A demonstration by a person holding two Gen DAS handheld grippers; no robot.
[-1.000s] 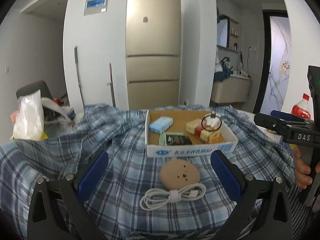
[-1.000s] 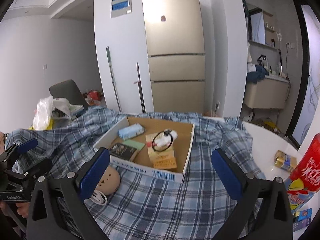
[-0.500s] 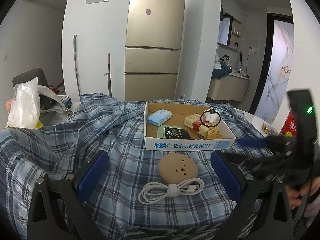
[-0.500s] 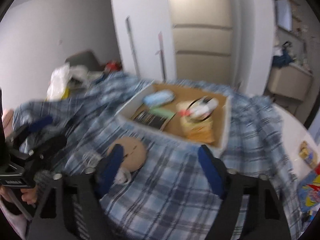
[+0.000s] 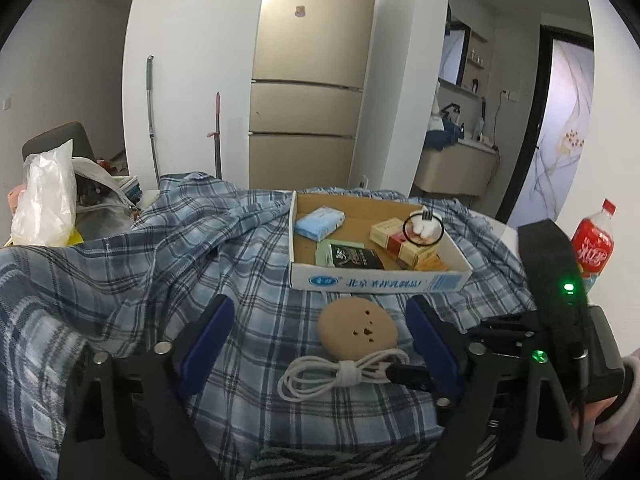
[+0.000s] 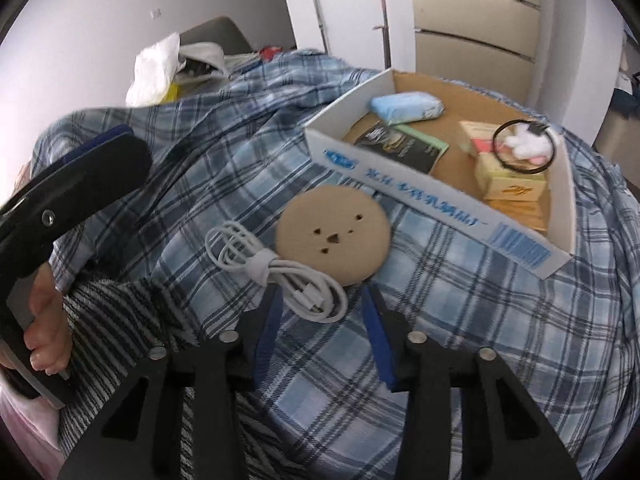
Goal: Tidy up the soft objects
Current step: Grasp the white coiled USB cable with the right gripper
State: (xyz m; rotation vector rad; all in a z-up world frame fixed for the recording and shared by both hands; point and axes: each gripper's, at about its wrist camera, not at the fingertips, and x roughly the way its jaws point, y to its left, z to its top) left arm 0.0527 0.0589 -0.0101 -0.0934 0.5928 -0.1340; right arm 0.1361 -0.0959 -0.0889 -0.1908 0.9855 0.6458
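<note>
The right gripper (image 6: 320,312) has dropped from above the box (image 6: 420,188) to straddle the white cable (image 6: 280,272), jaws half-narrowed, while the left gripper (image 5: 320,344) stays wide open

My left gripper (image 5: 320,334) is held level with its blue pads wide apart, and nothing is between them. My right gripper (image 6: 322,322) is tilted downward, with its jaws partly closed but a clear gap remains. In the right wrist view, my left hand (image 6: 44,332) wraps the handle of its gripper.
</note>
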